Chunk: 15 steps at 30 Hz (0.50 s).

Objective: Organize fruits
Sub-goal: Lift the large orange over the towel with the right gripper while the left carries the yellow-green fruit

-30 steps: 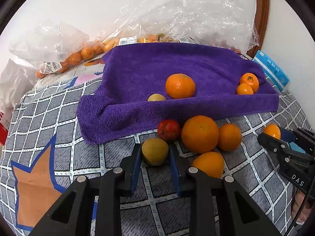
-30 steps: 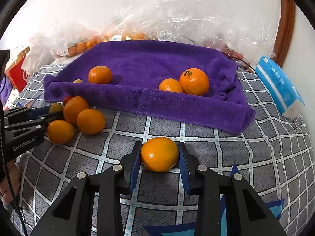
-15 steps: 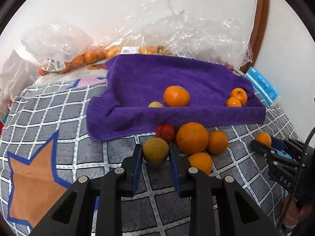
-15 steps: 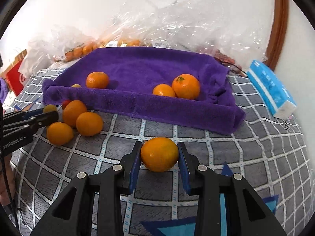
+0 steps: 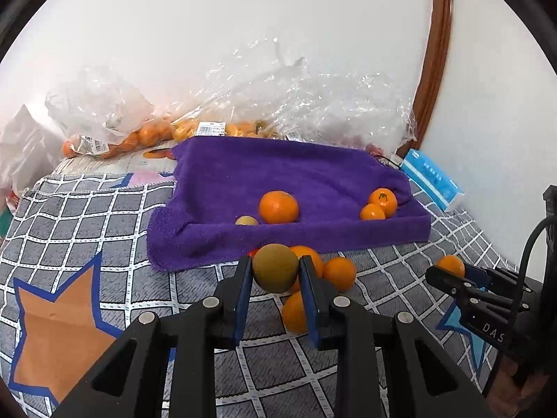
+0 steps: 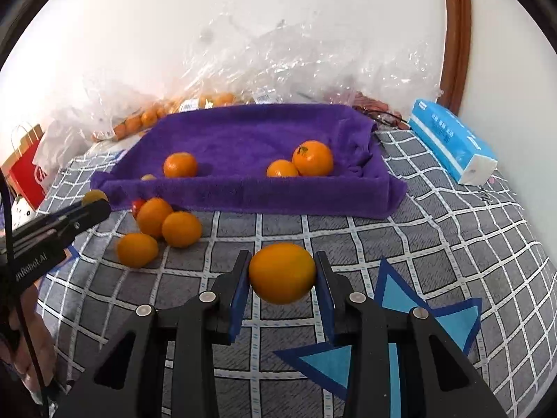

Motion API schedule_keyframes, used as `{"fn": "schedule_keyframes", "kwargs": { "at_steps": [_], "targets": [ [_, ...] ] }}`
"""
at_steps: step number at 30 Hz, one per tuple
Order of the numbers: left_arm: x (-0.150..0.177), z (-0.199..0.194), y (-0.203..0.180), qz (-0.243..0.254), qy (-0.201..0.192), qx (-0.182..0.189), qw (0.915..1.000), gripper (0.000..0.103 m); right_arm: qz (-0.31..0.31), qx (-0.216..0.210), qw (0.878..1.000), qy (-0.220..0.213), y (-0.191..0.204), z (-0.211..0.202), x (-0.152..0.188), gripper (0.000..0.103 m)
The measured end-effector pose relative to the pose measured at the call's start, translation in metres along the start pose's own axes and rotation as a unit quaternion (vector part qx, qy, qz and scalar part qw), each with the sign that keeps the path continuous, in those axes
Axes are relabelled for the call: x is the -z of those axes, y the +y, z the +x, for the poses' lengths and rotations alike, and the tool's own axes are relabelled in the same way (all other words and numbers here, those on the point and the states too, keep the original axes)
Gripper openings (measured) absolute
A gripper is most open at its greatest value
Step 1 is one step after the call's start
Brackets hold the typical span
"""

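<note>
My left gripper point(image 5: 275, 271) is shut on a yellow-green fruit point(image 5: 275, 267) and holds it above the checked cloth, in front of the purple towel tray point(image 5: 313, 237). My right gripper point(image 6: 282, 275) is shut on an orange point(image 6: 282, 273), lifted above the cloth. The tray point(image 6: 278, 196) holds a large orange point(image 6: 312, 157), a small orange point(image 6: 282, 169), another orange point(image 6: 180, 164) and a small yellow fruit point(image 6: 149, 177). Loose oranges point(image 6: 181, 229) and a red fruit point(image 6: 138, 204) lie in front of the tray's left corner.
Clear plastic bags of oranges point(image 5: 139, 136) lie behind the tray against the white wall. A blue tissue pack point(image 6: 452, 142) lies right of the tray. A red paper bag point(image 6: 28, 170) stands at far left. A brown wooden frame point(image 6: 456, 35) runs up the wall.
Both grippers have risen and pulled back, each lifting its fruit off the cloth. The loose fruits and the tray have not moved.
</note>
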<state>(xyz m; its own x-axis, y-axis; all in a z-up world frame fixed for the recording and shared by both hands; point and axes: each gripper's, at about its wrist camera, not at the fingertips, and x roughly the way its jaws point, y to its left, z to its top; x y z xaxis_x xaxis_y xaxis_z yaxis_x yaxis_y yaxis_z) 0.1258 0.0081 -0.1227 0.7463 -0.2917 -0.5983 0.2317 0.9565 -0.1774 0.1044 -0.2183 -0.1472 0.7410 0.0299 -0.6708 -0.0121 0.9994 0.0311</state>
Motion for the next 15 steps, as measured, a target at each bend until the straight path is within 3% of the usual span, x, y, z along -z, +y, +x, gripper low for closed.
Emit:
{"fn": "schedule_keyframes", "kwargs": {
  "at_steps": [8, 15],
  "targets": [
    [-0.003, -0.003, 0.003, -0.007, -0.008, -0.01, 0.9999, 0.026, 0.018, -0.008, 1.0, -0.012, -0.006, 0.0, -0.021, 0.036],
    [-0.024, -0.027, 0.0, -0.011, -0.031, -0.004, 0.9995, 0.026, 0.018, -0.01, 0.999, -0.026, -0.009, -0.001, -0.042, 0.036]
  ]
}}
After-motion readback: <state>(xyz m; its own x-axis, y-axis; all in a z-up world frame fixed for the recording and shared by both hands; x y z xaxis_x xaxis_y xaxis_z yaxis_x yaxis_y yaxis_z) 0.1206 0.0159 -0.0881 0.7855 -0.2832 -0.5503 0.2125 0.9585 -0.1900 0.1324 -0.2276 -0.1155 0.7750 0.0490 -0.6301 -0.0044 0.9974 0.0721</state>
